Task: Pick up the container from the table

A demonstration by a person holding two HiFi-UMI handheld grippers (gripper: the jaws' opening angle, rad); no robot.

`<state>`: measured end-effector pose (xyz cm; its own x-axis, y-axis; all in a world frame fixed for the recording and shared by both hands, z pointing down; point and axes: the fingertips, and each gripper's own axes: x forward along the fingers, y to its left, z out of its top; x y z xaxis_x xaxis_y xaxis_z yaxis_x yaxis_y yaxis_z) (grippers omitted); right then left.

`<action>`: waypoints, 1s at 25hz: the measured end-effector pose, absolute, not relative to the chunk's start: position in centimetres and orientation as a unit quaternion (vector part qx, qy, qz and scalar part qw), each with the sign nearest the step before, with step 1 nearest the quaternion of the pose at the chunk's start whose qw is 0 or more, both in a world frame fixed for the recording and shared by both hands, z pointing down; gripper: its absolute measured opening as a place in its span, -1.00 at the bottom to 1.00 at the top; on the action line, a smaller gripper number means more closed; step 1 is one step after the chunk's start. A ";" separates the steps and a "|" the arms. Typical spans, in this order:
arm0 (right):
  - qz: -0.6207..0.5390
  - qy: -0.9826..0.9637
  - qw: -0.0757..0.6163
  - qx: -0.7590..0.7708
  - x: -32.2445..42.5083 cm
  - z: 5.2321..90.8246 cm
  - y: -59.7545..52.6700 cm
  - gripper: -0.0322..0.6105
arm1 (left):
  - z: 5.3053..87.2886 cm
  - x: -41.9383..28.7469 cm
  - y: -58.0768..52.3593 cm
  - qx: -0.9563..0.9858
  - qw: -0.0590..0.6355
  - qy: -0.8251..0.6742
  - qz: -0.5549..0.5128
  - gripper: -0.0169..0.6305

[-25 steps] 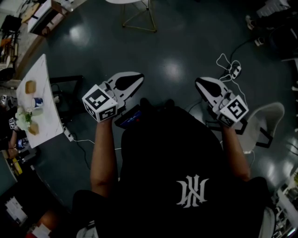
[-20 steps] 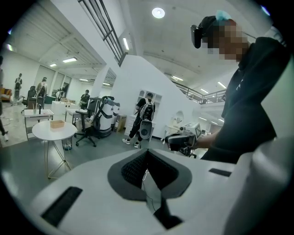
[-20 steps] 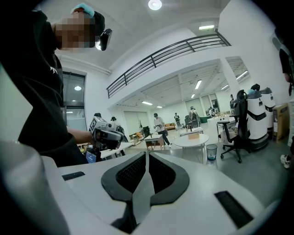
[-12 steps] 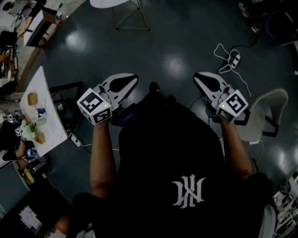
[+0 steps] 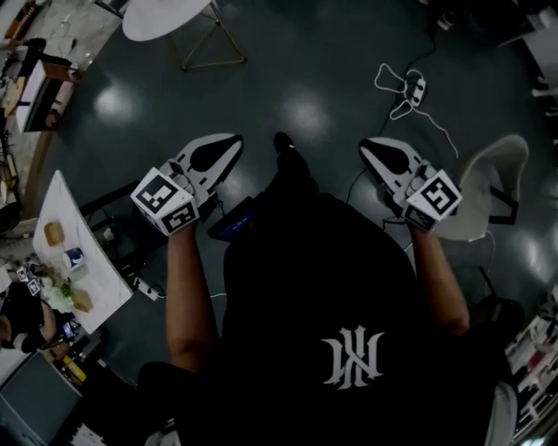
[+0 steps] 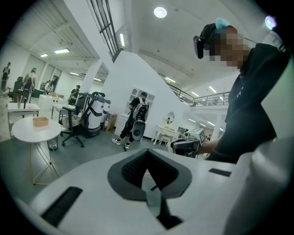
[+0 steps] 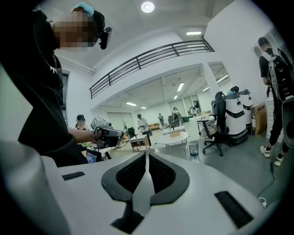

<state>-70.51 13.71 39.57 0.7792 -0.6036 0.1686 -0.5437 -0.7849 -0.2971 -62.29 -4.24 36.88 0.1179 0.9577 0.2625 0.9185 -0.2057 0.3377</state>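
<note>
Open hall, dark glossy floor [image 5: 305,87]. A round table [image 5: 161,16] stands at the top of the head view, a loose cable [image 5: 410,87] lies on the floor, and a pale chair [image 5: 493,179] is at the right.

The white table [image 5: 103,272] sits at the far left edge of the head view, well apart from both of your hands. It carries several small items. The blue and white one is most likely the container [image 5: 74,258], though it is too small to say for certain.

The left gripper [image 5: 234,141] and the right gripper [image 5: 368,145] are both held out ahead of your body, over bare floor. Neither points at the table.

- **Left gripper view:** jaws pressed together, nothing between them.
- **Right gripper view:** the same, pads meeting in one seam, empty.

Judgement: the jaws are closed because there is nothing to carry yet, and the pick has not begun. You would need to turn left to face the table. Spread one claw before it nears the container, since the neighbouring items stand close enough to be knocked.
</note>
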 end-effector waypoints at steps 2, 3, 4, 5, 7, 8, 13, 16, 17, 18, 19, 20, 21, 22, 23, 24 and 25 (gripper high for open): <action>-0.144 0.297 0.104 -0.938 -69.6 40.1 14.3 -0.75 | 38.0 -60.8 -3.7 0.740 0.056 0.632 0.224 -0.94; -0.150 0.293 0.097 -0.939 -68.8 40.1 14.6 -0.75 | 38.3 -60.0 -3.5 0.737 0.059 0.633 0.227 -0.94; -0.153 0.292 0.091 -0.940 -68.0 40.0 14.9 -0.75 | 38.6 -59.2 -3.2 0.736 0.063 0.634 0.228 -0.94; -0.153 0.292 0.087 -0.940 -67.0 39.8 15.1 -0.75 | 38.7 -58.4 -3.0 0.736 0.069 0.635 0.226 -0.94; -0.154 0.294 0.081 -0.940 -64.8 39.4 15.5 -0.75 | 38.9 -56.5 -2.8 0.738 0.080 0.633 0.219 -0.94; -0.154 0.296 0.079 -0.939 -63.5 39.3 15.5 -0.75 | 38.8 -55.3 -2.8 0.740 0.085 0.630 0.218 -0.94; -0.164 0.313 0.066 -0.933 -56.3 38.9 14.4 -0.75 | 39.1 -48.8 -4.4 0.755 0.109 0.612 0.210 -0.94; -0.173 0.310 0.063 -0.933 -51.5 38.6 14.6 -0.75 | 39.3 -44.6 -5.6 0.768 0.125 0.592 0.208 -0.94; -0.174 0.311 0.062 -0.932 -50.0 38.5 14.7 -0.75 | 39.4 -43.2 -6.0 0.773 0.133 0.584 0.206 -0.94; -0.178 0.315 0.060 -0.930 -48.7 38.5 14.8 -0.75 | 39.7 -42.0 -6.3 0.778 0.141 0.577 0.206 -0.94; -0.184 0.320 0.056 -0.928 -47.6 38.5 14.8 -0.75 | 39.9 -40.8 -6.6 0.782 0.148 0.569 0.206 -0.94; -0.190 0.326 0.051 -0.925 -46.6 38.4 14.7 -0.75 | 40.0 -39.8 -6.9 0.785 0.153 0.564 0.206 -0.94; -0.195 0.330 0.047 -0.923 -45.6 38.4 14.6 -0.75 | 40.1 -38.8 -7.1 0.787 0.156 0.560 0.205 -0.94; -0.200 0.331 0.045 -0.921 -44.7 38.3 14.4 -0.75 | 40.1 -37.9 -7.3 0.788 0.159 0.558 0.203 -0.94; -0.205 0.332 0.044 -0.920 -44.0 38.3 14.1 -0.75 | 40.1 -37.1 -7.6 0.788 0.162 0.558 0.202 -0.94; -0.209 0.332 0.044 -0.919 -43.3 38.2 13.8 -0.75 | 40.2 -36.6 -7.8 0.787 0.165 0.559 0.201 -0.94; -0.212 0.332 0.045 -0.918 -42.8 38.2 13.6 -0.75 | 40.6 -36.1 -8.0 0.785 0.166 0.561 0.201 -0.94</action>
<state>-42.84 13.56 38.22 0.6897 -0.6291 0.3584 -0.5910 -0.7751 -0.2234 -36.05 -8.05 40.62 0.2886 0.9486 0.1299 0.8148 -0.3146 0.4870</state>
